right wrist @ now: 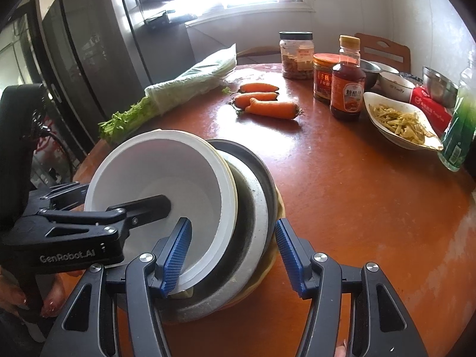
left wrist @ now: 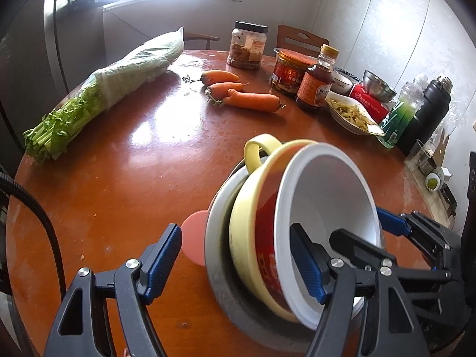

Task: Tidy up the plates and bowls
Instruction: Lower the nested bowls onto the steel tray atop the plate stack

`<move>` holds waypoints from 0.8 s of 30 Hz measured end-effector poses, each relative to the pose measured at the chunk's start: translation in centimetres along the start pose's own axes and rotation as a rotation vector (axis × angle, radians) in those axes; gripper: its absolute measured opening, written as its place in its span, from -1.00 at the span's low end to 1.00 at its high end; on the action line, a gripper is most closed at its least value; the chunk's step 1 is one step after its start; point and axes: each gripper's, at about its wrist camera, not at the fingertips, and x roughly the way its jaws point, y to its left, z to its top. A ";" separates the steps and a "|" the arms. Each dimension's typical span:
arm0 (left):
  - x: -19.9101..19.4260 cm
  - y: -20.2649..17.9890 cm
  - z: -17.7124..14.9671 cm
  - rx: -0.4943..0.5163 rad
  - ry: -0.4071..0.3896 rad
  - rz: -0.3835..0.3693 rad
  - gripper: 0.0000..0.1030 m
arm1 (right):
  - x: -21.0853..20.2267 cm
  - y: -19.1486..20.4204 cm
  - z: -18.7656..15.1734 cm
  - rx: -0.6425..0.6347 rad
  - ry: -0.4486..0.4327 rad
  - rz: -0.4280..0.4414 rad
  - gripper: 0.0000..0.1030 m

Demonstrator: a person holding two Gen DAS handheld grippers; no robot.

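Gently now: close the wide left gripper [left wrist: 236, 263] on the tipped bowl stack [left wrist: 247, 208] between its fingers, with one finger inside the white bowl [left wrist: 327, 184]. Next, mind the right gripper [right wrist: 232, 253], half wide around that stack; cannot tell if squeezing. Keep bowls together.

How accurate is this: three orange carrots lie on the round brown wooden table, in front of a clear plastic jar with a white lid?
One detail is wrong: the clear plastic jar has a black lid, not a white one, as the right wrist view shows. The three orange carrots do lie on the round brown wooden table in front of it.
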 end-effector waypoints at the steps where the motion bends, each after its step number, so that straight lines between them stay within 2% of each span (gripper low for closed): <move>1: -0.1 0.0 -0.1 0.001 -0.003 0.001 0.42 | 0.0 0.0 0.0 0.005 0.000 0.000 0.18; 9: -1.5 0.0 -0.8 0.002 -0.034 0.004 0.42 | -0.7 0.2 0.1 0.027 -0.016 0.005 0.19; 24: -5.2 -0.2 -3.1 -0.021 -0.123 0.012 0.42 | -4.6 1.1 -0.8 0.006 -0.112 -0.049 0.31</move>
